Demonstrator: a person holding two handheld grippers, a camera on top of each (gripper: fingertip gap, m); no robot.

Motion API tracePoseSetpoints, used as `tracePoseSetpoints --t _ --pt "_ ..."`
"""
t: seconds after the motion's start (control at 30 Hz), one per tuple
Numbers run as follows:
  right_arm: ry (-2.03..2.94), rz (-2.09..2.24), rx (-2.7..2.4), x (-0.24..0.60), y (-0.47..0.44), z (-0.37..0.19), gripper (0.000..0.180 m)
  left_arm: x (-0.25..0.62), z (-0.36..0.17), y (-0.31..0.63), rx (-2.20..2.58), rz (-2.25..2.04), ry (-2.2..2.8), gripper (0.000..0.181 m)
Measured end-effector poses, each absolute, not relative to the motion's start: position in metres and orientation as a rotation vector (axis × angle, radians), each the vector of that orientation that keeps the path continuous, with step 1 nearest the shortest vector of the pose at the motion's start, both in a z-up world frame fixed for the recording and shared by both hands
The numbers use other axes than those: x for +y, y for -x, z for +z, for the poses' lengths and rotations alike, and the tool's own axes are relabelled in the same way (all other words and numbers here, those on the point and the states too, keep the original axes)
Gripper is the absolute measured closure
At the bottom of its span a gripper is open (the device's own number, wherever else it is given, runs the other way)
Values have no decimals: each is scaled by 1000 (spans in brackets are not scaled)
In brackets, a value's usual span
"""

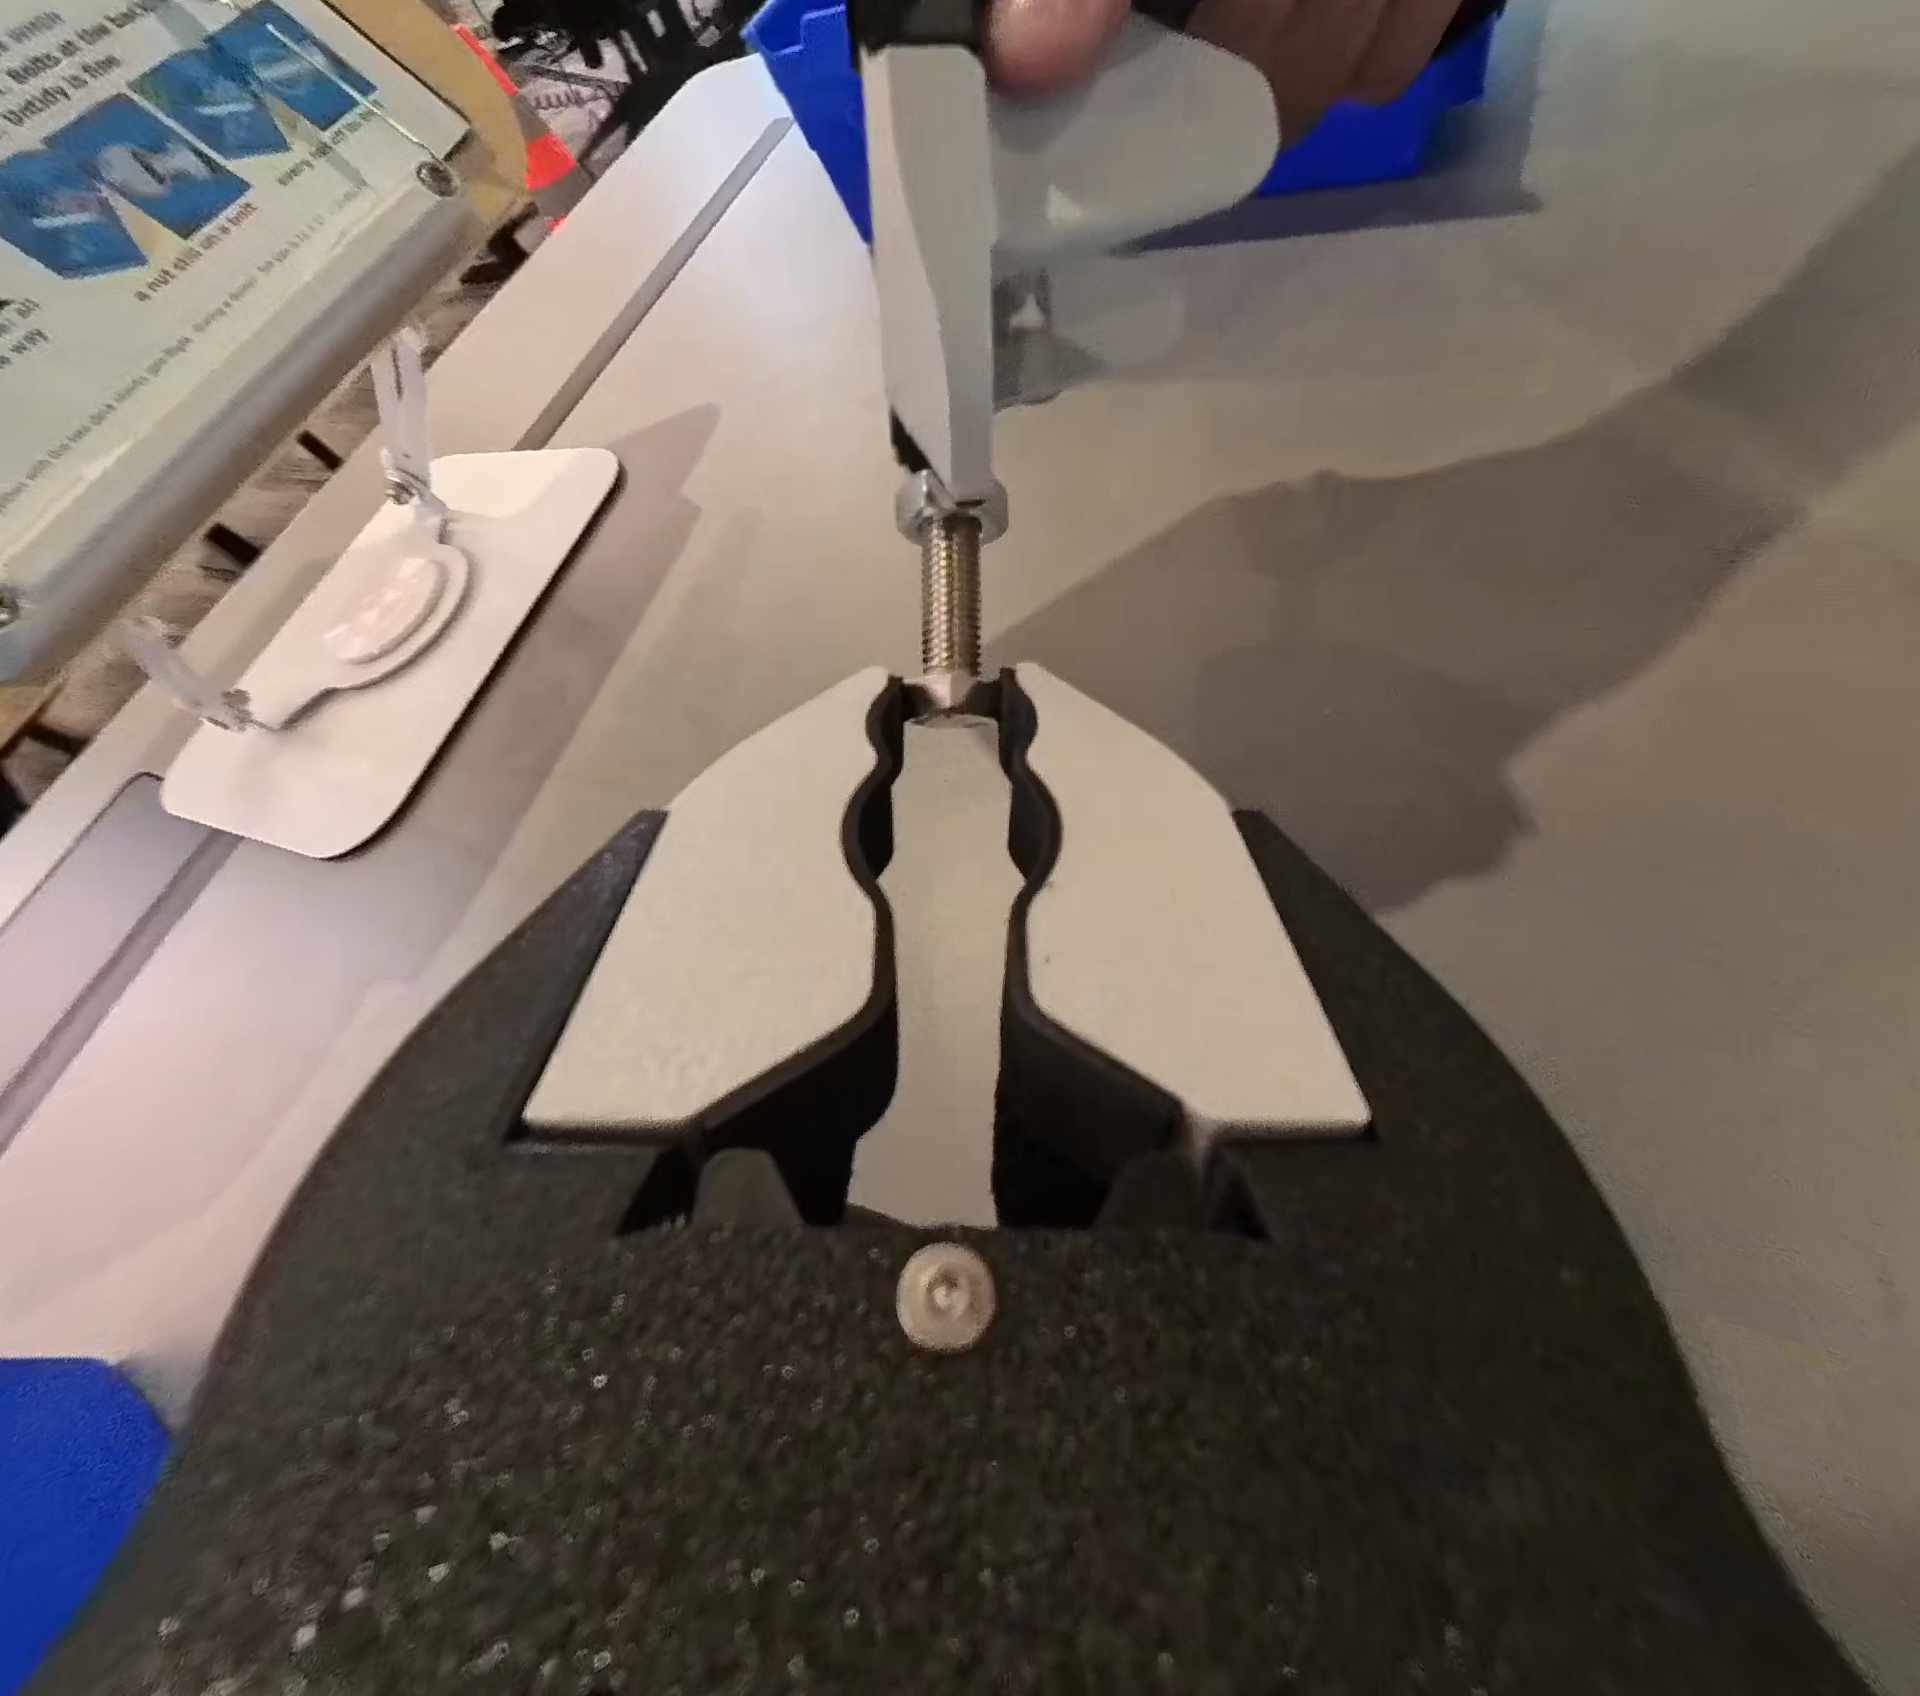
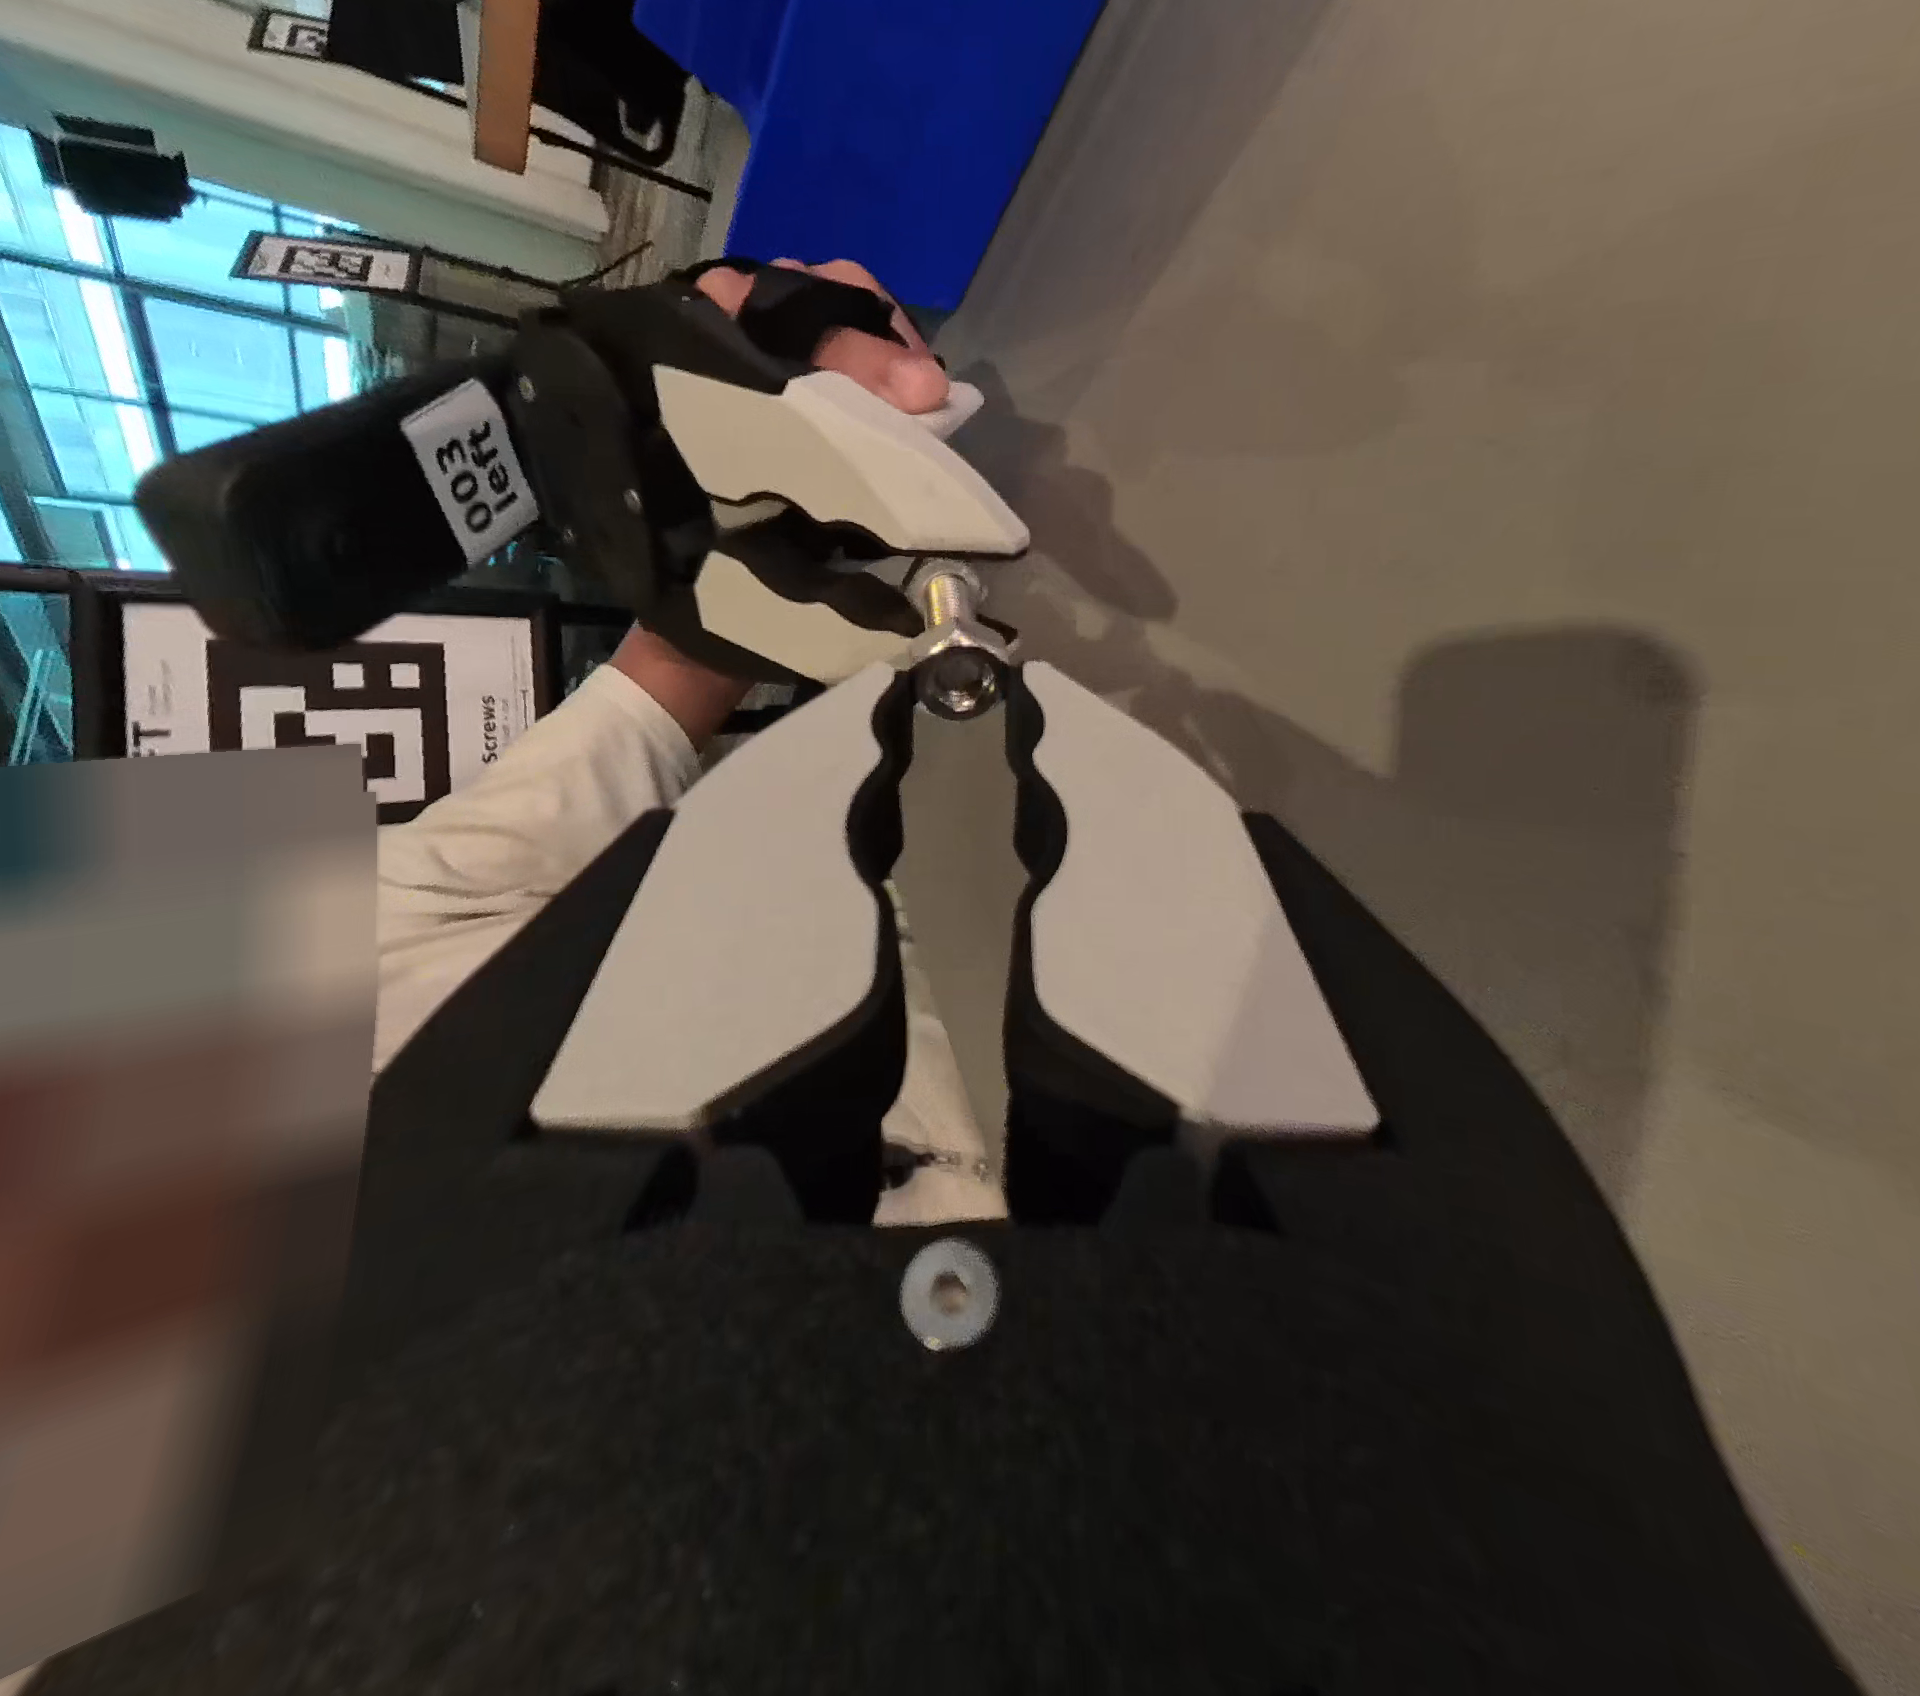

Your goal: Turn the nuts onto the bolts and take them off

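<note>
Grey and bare, the bench runs under both tools, and the action sits dead centre above it. One silver threaded steel bolt is pinched by its head at the tip of the left gripper, fingers narrow and closed on that head, shank pointing away at twelve o'clock in the left wrist view. At the far end of the thread sits one silver hex nut, and the right gripper comes down from twelve o'clock with its white fingers pressed in on it.

Swing to the right wrist view: the nut shows end-on between the right gripper's fingers, held close in on it, with the bolt running off toward eleven o'clock into the left gripper.

My read: a turning step, nut right at the thread's end, so either just started on or nearly off; I cannot tell which. Next call is a wrist twist on the nut while the left keeps the bolt from spinning, axes kept in line so the thread doesn't bind.

Count: one bolt, one nut, two grippers. Further out, one blue plastic bin at one o'clock and a white instruction board on a stand at ten o'clock.
</note>
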State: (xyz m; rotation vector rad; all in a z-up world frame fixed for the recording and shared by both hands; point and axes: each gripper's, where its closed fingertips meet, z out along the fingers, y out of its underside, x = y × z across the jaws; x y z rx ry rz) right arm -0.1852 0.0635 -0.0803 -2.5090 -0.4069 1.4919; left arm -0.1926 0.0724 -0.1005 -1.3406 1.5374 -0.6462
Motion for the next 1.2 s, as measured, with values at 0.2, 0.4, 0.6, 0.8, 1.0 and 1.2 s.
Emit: tracePoseSetpoints --t 0.2,0.4,0.6,0.8,1.0,1.2 --pt "2541 1472 -296 61 182 -81 162 70 -103 189 1539 -649 1336 163" --pt "2448 1519 -369 61 185 -69 154 70 -96 190 1489 -800 1373 163" --pt "2234 1375 -616 64 178 -53 135 66 -90 190 1406 -1097 1437 163" --pt "1748 1266 -619 62 175 -22 125 54 -63 192 1262 -1510 1414 164" --pt "1387 1328 -555 45 196 -21 114 43 -48 199 1215 -1789 1352 164" --pt "1315 1360 -579 37 199 -15 111 31 -49 195 1277 -1788 1332 164"
